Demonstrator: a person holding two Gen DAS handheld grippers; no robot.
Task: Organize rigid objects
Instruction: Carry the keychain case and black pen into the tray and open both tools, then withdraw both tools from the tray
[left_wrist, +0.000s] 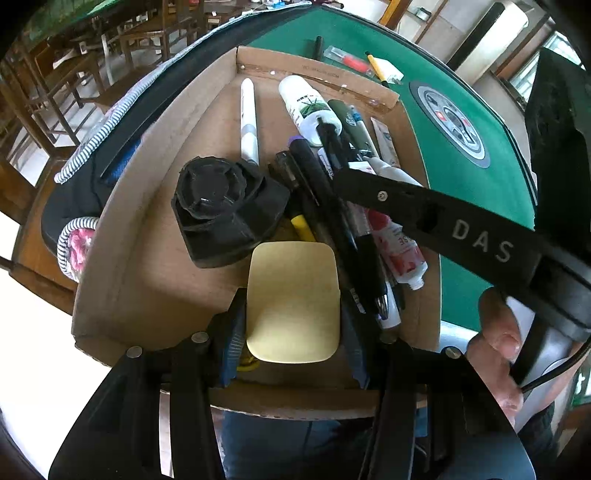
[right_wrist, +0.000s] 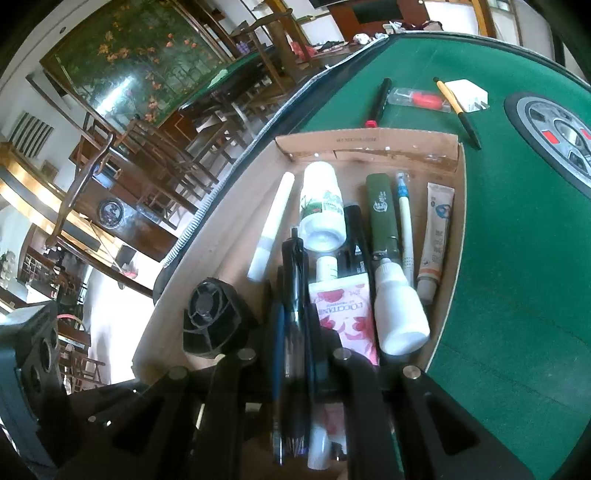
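An open cardboard box (left_wrist: 147, 229) lies on the green felt table (right_wrist: 517, 258), holding several pens, tubes and bottles. My left gripper (left_wrist: 293, 332) hovers over the box's near end, shut on a pale yellow rounded case (left_wrist: 293, 295) between its blue pads. My right gripper (right_wrist: 297, 332) is shut on a black pen (right_wrist: 294, 266) that lies lengthwise among the other pens. In the left wrist view its black finger (left_wrist: 424, 210) reaches in from the right over the pen pile. A black fan-like part (left_wrist: 218, 210) sits in the box to the left.
Inside the box lie a white marker (left_wrist: 248, 118), a white bottle with a green label (right_wrist: 321, 206), a pink flowered tube (right_wrist: 343, 314) and a white dropper bottle (right_wrist: 400, 314). Beyond the box lie a black pen (right_wrist: 380, 99), a yellow pen (right_wrist: 458, 110) and a white block (right_wrist: 467, 94). A round panel (right_wrist: 554, 136) is set in the felt.
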